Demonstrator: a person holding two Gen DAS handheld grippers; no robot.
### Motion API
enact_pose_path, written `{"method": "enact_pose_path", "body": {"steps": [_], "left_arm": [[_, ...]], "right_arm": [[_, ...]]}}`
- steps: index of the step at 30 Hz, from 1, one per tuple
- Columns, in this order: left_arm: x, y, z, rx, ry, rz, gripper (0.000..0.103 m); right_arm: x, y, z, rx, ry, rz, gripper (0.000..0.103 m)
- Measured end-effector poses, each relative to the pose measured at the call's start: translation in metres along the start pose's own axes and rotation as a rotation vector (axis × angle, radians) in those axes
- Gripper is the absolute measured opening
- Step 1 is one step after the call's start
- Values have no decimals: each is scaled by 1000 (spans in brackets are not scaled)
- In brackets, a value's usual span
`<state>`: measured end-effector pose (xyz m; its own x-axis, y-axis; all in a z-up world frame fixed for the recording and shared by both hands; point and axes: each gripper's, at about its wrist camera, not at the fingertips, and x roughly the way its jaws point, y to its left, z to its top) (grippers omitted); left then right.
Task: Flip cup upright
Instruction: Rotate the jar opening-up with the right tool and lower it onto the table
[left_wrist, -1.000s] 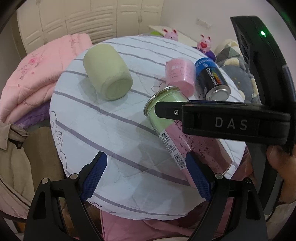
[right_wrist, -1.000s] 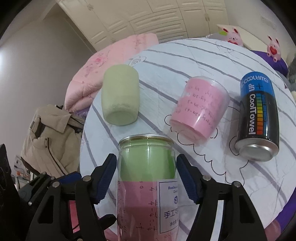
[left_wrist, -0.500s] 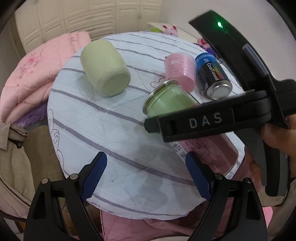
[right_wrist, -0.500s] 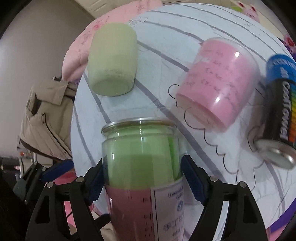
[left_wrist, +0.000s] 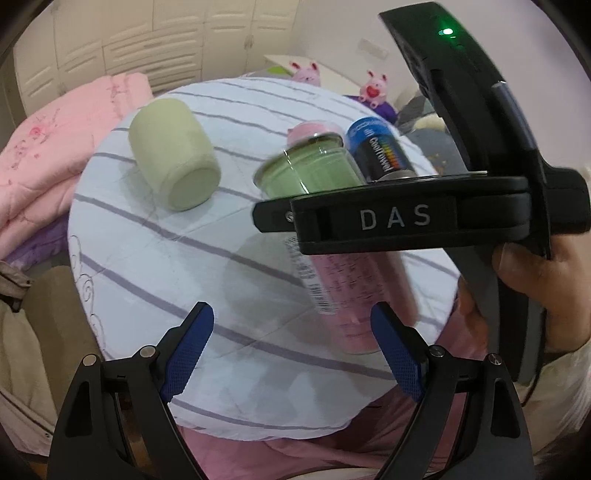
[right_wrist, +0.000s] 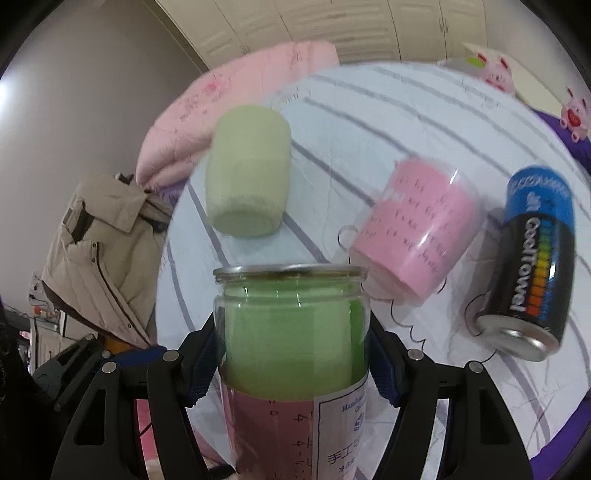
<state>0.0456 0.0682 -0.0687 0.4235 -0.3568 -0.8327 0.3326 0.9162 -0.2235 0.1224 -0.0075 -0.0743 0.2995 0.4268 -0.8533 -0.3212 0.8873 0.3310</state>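
A clear cup with a green and pink lining and a white label (right_wrist: 291, 343) is held between the fingers of my right gripper (right_wrist: 291, 365), which is shut on it. In the left wrist view the cup (left_wrist: 325, 229) is tilted above the round table (left_wrist: 155, 266), its metal-rimmed end pointing up and away, with the right gripper's black body (left_wrist: 391, 221) across it. My left gripper (left_wrist: 291, 354) is open and empty, low over the table's near edge.
On the striped tablecloth lie a pale green cup on its side (right_wrist: 247, 181), a pink-lined clear cup on its side (right_wrist: 417, 229) and a blue and black can (right_wrist: 535, 258). Pink quilts (left_wrist: 48, 147) and a beige jacket (right_wrist: 96, 254) lie at the left.
My right gripper has lifted the green and pink cup off the table and swung it toward upright. The left gripper has stayed open and nearly still.
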Motion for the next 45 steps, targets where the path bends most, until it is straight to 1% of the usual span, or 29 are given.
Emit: {"method": "enact_pose_path", "body": {"steps": [1,3,5,7,8,9,13,15,18,20,23,24,26,27,31,34,37,39,40,41,45], "left_arm": [[0,-2,1,5,-4,-9,89],[1,-6,3,7,-8,3,89],[3,-5,4,3,-19,22,89],[6,-2,6,-21,-25,40,89],[7,0,7,-33,-26,38,91],[9,3,8,-47,-30,40,96],[16,9,11,-85,-42,79,97],[17,11,13,-100,-62,103,97],[21,13,15,-110,-68,122,97],[25,13,17,-121,-72,131,97],[28,14,18,-128,-87,175,97],[29,15,19,-133,-94,189,97],[32,18,21,-151,-103,197,97],[35,21,22,-163,-93,191,97],[43,27,22,-180,-77,190,97],[46,27,20,-182,-69,202,97],[46,26,20,-181,-69,193,97],[45,25,21,-179,-72,195,97],[44,24,21,-178,-74,197,97],[44,24,21,-177,-78,199,97],[39,16,20,-158,-90,211,97]], "right_arm": [[-5,1,0,-7,-20,6,70],[-15,0,2,-15,-60,13,70],[-21,-3,4,-35,-95,-7,70],[-25,-3,4,-42,-128,-8,70],[-26,-2,4,-47,-141,-9,70],[-27,-1,3,-53,-154,-13,70],[-33,-3,2,-75,-217,-12,70],[-39,-1,1,-87,-256,-17,70],[-38,0,1,-110,-280,-33,70],[-36,3,0,-137,-300,-63,70],[-36,8,-1,-173,-336,-93,70],[-37,10,-2,-187,-359,-98,70],[-36,13,-2,-215,-389,-109,71],[-36,15,-3,-228,-405,-116,71],[-25,24,-3,-291,-423,-160,71],[-22,26,-3,-307,-434,-173,71],[-24,27,-4,-309,-438,-170,71],[-26,26,-4,-307,-433,-154,80],[-27,26,-5,-300,-431,-139,82],[-28,25,-7,-295,-436,-126,82],[-32,24,-7,-278,-445,-119,82]]}}
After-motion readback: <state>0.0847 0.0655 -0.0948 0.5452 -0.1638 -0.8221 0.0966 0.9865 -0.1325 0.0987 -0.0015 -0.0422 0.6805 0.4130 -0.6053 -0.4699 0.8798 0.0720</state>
